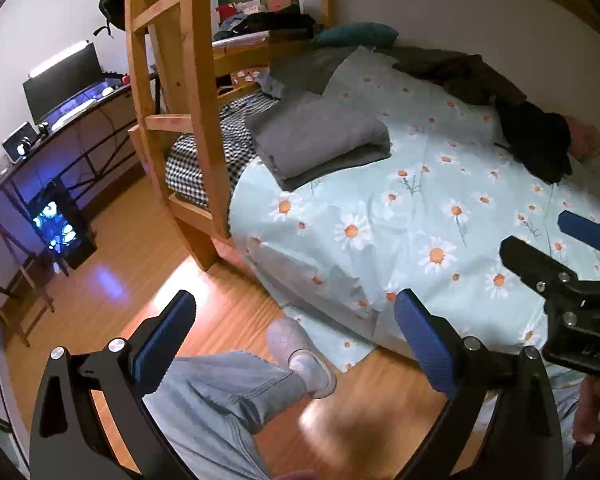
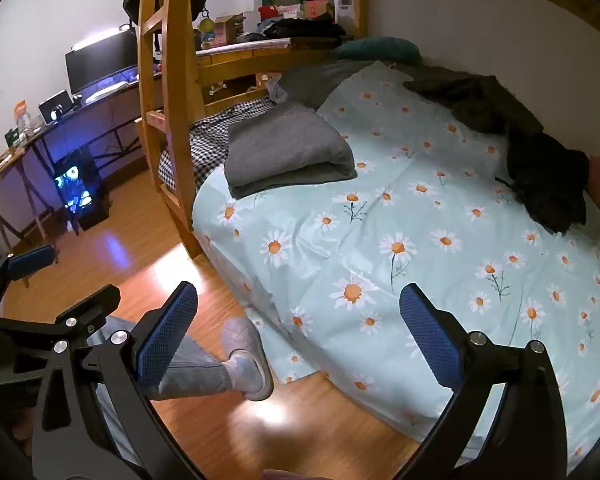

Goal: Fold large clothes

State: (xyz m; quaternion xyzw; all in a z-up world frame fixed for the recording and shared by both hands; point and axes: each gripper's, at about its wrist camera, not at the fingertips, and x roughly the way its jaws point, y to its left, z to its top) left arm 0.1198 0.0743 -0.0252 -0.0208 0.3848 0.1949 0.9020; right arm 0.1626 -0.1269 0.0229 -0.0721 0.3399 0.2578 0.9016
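A folded grey garment [image 1: 320, 140] [image 2: 288, 152] lies on the near-left part of the bed with the daisy sheet [image 1: 420, 200] [image 2: 420, 220]. A heap of dark clothes [image 1: 536, 140] [image 2: 548, 184] lies along the wall at the far right. My left gripper [image 1: 296, 340] is open and empty, held above the floor by the bed's edge. My right gripper [image 2: 300, 328] is open and empty, over the bed's near edge; it also shows at the right in the left wrist view [image 1: 556, 248]. The left gripper shows at the left in the right wrist view [image 2: 60, 280].
A wooden bunk ladder [image 1: 192, 100] [image 2: 168, 120] stands at the bed's left. A desk with a monitor [image 1: 64, 80] [image 2: 100, 60] and a lit computer case [image 1: 58, 228] [image 2: 76, 192] is at the left. The person's leg and slipper [image 1: 304, 356] [image 2: 244, 356] stand on the wooden floor.
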